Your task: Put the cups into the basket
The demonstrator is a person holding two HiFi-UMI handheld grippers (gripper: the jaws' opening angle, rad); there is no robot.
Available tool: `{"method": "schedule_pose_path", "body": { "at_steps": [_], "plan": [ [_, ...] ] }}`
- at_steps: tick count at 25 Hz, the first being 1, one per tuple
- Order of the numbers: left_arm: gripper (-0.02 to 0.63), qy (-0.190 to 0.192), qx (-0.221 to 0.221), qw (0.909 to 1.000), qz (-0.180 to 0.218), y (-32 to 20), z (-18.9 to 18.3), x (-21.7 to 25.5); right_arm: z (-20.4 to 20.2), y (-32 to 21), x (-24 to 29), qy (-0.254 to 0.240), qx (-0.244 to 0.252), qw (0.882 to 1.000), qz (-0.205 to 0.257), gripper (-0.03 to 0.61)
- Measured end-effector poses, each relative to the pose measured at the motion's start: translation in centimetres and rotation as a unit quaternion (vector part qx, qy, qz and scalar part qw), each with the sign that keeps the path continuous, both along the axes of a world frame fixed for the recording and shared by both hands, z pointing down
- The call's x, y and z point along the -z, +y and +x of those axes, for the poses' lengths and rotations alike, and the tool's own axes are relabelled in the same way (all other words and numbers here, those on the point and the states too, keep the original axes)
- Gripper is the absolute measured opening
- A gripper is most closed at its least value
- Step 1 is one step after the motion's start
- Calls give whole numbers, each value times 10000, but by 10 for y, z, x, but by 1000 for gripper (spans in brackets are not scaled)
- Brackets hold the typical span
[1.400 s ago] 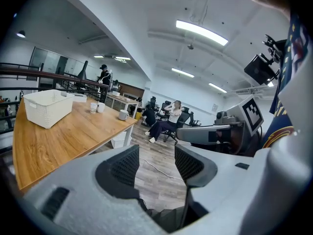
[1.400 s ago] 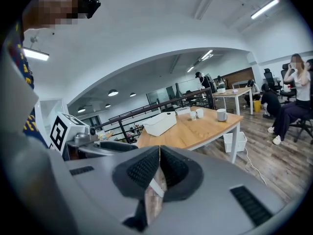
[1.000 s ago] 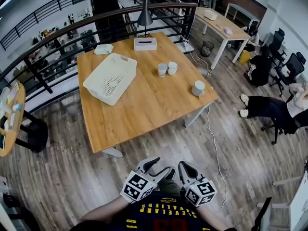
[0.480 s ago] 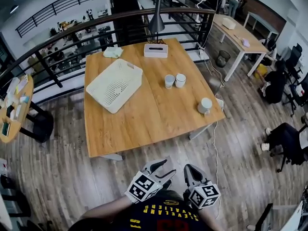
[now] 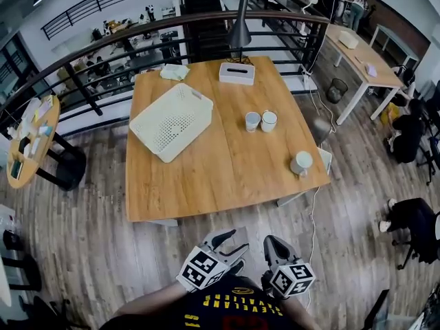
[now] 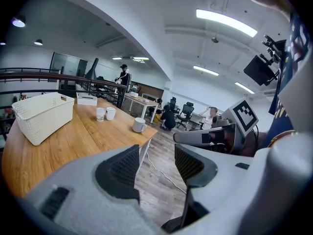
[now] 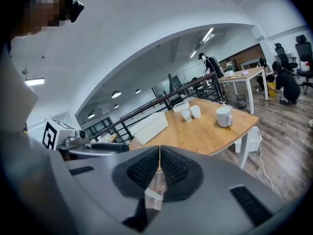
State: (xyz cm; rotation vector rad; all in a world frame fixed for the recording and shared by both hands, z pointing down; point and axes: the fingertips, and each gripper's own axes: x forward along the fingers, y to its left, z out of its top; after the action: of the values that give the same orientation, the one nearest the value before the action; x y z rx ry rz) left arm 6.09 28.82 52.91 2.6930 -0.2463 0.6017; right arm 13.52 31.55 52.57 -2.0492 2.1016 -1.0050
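Left gripper [image 5: 230,242] parted, right gripper [image 5: 273,245] closed, 3 cups [image 5: 268,121] well ahead

Three cups [image 5: 253,121], [image 5: 269,120], [image 5: 301,163] are counted on one wooden table [image 5: 220,177]. One white basket [image 5: 172,121], one tissue box [image 5: 236,73] and one lamp [image 5: 240,33] are also noted.

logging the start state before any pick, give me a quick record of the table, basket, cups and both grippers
table: wooden table
basket: white basket, on the table's left part, no cup in it
paired cups: side by side, right of the basket
lone cup, by the table's right edge
left gripper: open, empty, short of the table
right gripper: shut, empty, short of the table
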Motion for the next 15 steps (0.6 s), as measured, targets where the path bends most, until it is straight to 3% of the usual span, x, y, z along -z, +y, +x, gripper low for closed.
{"method": "schedule_pose_path", "body": {
  "at_steps": [6,15],
  "plan": [
    [236,-18,70,10000,-47,-36,11,-7,22,-31,-13,-128,-142,9997,-118,14],
    [236,189,-250,9994,147,-122,51,10,70,-106,4,-151,-638,9978,26,14]
  ]
}}
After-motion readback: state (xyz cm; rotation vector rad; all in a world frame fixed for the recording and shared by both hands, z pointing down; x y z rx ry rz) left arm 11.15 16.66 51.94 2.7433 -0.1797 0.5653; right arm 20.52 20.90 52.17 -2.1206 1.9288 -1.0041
